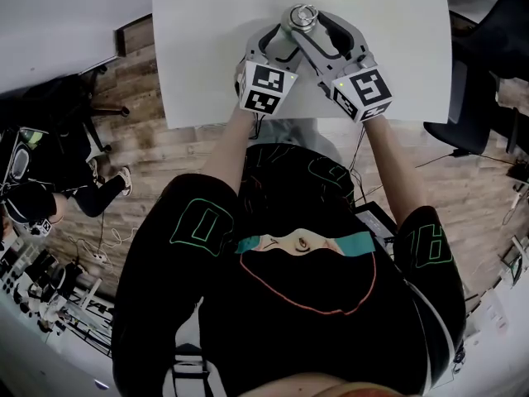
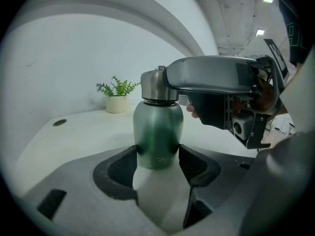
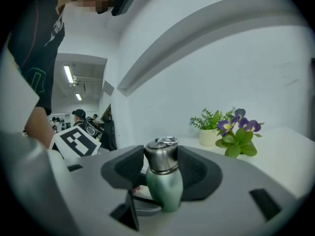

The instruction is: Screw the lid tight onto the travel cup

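Both grippers clamp the green metal travel cup (image 2: 158, 127), upright on the white bench (image 1: 207, 48).
The left gripper (image 2: 157, 157) has its jaws clenched low on the cup's body, and the right gripper (image 3: 161, 165) has its jaws grasping the brushed steel lid (image 3: 160, 154) on top. Beyond the cup stand a small potted green plant (image 2: 117, 96) and purple flowers (image 3: 239, 127).

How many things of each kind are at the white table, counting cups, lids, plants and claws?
Travel cup: 1
Lid: 1
Plants: 2 (green potted plant, purple-flowered plant)
Claws: 2 (left claw, right claw)
Total: 6
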### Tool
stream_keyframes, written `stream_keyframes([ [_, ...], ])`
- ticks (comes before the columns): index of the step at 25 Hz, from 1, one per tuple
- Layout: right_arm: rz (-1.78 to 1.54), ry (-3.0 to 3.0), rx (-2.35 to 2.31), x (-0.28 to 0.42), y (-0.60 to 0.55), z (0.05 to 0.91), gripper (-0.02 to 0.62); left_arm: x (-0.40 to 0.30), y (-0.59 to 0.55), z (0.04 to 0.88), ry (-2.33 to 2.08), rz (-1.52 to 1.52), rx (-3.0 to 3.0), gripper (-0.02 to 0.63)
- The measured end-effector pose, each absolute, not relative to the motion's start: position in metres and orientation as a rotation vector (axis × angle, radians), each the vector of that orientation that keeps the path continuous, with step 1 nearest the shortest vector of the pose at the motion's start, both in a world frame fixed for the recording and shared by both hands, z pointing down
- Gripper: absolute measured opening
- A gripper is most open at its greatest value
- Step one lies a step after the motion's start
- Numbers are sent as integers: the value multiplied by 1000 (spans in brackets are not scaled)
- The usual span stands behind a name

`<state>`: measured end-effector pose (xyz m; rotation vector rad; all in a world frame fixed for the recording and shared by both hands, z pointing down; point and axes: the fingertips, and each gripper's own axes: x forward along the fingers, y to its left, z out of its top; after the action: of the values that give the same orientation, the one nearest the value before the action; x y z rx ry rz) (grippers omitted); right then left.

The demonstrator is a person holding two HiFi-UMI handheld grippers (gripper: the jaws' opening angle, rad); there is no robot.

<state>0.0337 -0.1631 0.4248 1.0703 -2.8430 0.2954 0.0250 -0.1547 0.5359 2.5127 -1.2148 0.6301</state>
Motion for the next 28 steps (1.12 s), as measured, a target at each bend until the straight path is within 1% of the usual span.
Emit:
stream_keyframes([
  [4, 325, -2832, 1203, 36, -163, 427, 219, 26, -155, 537, -1215, 633, 2509, 275],
  [7, 342, -2829, 1194, 36, -164, 429, 221, 26, -156, 537, -1216, 633, 2511, 275],
  [12, 265, -2817, 1025, 36, -161, 432, 215, 25, -156, 539, -1220, 634, 2509, 275],
  [15, 219, -2819, 921, 38, -162, 431, 259, 25, -155, 540, -1217, 637, 2506, 275],
  [17, 194, -2822, 826, 37, -163, 430, 262, 24, -155, 540, -1219, 638, 2504, 275],
  [22, 205, -2855, 554, 40, -162, 428, 255, 25, -156, 541, -1220, 644, 2504, 275],
  [28, 222, -2866, 410, 42, -169, 421, 248, 27, -154, 538, -1226, 646, 2506, 276],
])
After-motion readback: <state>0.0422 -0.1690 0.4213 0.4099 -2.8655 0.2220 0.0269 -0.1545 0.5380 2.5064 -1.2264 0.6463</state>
